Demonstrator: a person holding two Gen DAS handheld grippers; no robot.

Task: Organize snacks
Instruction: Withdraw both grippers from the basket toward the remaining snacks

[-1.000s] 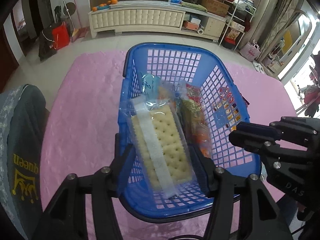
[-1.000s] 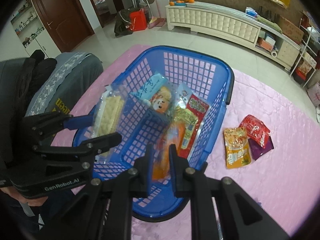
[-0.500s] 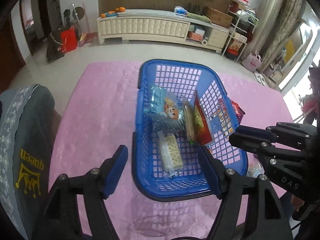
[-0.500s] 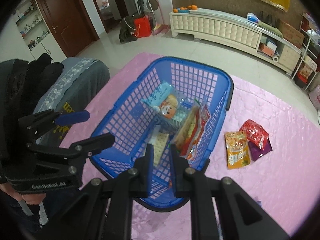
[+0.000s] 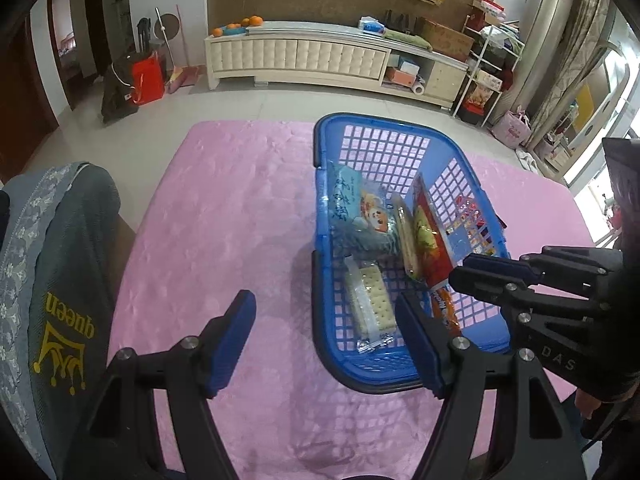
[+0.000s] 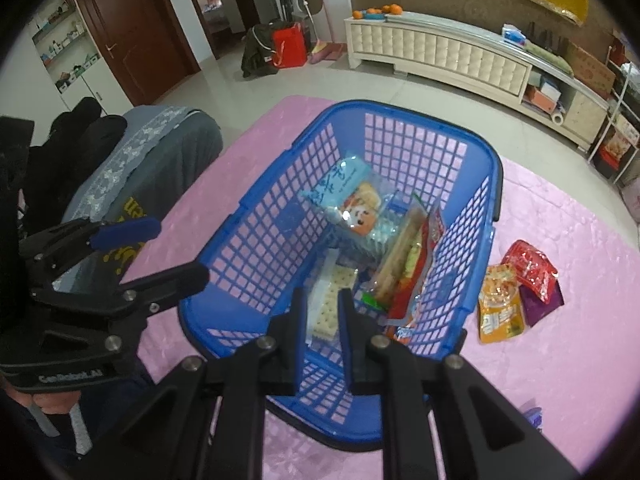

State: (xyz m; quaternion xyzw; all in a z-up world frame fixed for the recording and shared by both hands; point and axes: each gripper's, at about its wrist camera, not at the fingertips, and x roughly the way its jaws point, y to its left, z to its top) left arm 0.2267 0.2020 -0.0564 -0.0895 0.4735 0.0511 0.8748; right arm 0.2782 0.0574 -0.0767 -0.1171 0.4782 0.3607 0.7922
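While I hover over the pink cloth, my left gripper stands with its jaws wide apart and nothing between the pads; the left pad is over bare cloth, the right one over the basket's near corner. My right gripper has its jaws drawn in to a narrow gap, holding nothing, poised above the basket's near end.

The basket is blue plastic lattice, its long axis running from near to far. On its floor at the near end lies the cracker pack, clear wrap over pale square crackers, lying flat with its length along the basket's. Beyond it sits a light-blue bag. To the right, a red pack stands on edge, leaning toward the right wall; a thinner packet seems pressed against it, though I cannot read it well.

Outside, on the cloth to the right of the basket, an orange pouch, a red pouch and a purple one lie overlapping.
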